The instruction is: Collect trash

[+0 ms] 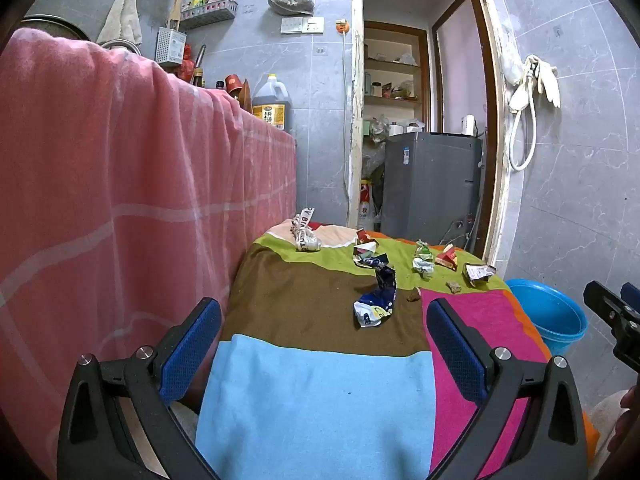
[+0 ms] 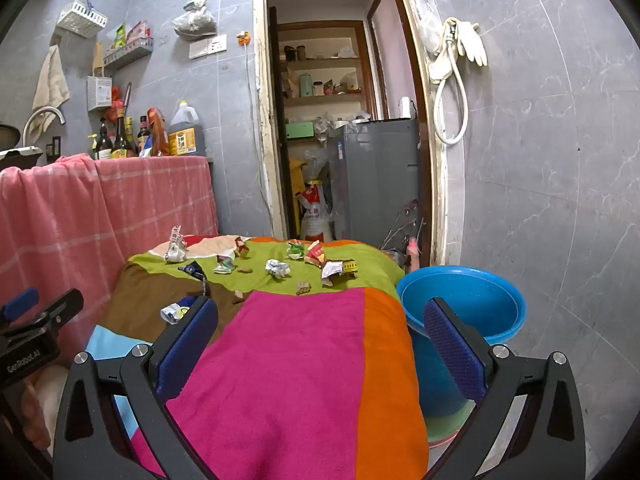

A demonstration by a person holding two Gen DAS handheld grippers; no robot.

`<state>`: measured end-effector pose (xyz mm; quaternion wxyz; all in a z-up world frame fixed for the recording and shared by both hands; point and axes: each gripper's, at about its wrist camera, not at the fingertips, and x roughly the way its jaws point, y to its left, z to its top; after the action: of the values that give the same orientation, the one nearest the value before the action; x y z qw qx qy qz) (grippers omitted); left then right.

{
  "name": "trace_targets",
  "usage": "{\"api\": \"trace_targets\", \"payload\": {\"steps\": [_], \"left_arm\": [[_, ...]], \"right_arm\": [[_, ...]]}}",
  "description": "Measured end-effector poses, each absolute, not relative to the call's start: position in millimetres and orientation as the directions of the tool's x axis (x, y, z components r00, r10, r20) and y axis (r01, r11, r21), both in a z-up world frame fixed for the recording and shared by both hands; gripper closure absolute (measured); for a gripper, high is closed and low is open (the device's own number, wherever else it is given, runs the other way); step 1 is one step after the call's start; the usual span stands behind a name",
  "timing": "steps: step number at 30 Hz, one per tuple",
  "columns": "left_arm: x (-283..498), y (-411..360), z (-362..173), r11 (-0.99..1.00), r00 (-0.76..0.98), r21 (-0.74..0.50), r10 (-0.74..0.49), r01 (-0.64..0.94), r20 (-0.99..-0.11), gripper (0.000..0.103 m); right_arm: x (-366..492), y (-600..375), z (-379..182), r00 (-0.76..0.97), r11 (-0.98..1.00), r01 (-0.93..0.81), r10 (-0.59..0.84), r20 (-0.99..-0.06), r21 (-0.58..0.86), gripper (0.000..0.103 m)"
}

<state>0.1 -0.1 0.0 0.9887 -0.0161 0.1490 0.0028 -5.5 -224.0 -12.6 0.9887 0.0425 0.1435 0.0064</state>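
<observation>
Several crumpled wrappers lie on a table covered with a multicoloured cloth [image 1: 312,392]. A long blue wrapper [image 1: 376,300] lies nearest; it also shows in the right wrist view [image 2: 174,312]. A white printed wrapper [image 1: 306,236] lies at the far left, a white ball [image 2: 277,268] and red and yellow scraps [image 2: 338,270] further back. A blue bucket [image 2: 464,304] stands off the table's right side. My left gripper [image 1: 324,340] is open and empty above the near cloth. My right gripper [image 2: 320,340] is open and empty, between the cloth and the bucket.
A counter draped in a pink cloth [image 1: 120,200] stands close on the left, with bottles [image 2: 120,140] and an oil jug [image 1: 271,102] on top. A doorway behind the table shows a grey appliance [image 2: 376,176] and shelves. Tiled wall on the right.
</observation>
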Motion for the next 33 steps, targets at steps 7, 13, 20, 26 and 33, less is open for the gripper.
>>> {"api": "trace_targets", "payload": {"steps": [7,13,20,26,33], "left_arm": [[1.0,-1.0,-0.1,0.999,0.956,-0.03,0.003,-0.012,-0.292,0.002],[2.7,-2.9,-0.9,0.999,0.956,-0.031,0.005,-0.014,-0.292,0.002],[0.0,0.0,0.0,0.999,0.957,-0.034,-0.001,-0.01,-0.292,0.002],[0.0,0.1,0.0,0.999,0.956,-0.035,-0.001,-0.01,-0.292,0.002],[0.1,0.0,0.0,0.999,0.956,-0.034,-0.001,-0.009,-0.293,0.002]], "right_arm": [[-6.3,-223.5,-12.5,0.96,0.997,0.0,0.024,-0.28,0.083,0.0],[-6.0,-224.2,-12.5,0.96,0.996,-0.001,0.025,-0.281,0.086,0.0],[-5.9,-224.4,-12.0,0.959,0.996,-0.001,0.025,-0.281,0.087,0.0],[-6.1,-224.5,-12.2,0.959,0.996,-0.001,0.025,-0.281,0.087,0.0],[-6.3,-224.8,-12.4,0.959,0.996,-0.001,0.026,-0.282,0.088,0.0]]}}
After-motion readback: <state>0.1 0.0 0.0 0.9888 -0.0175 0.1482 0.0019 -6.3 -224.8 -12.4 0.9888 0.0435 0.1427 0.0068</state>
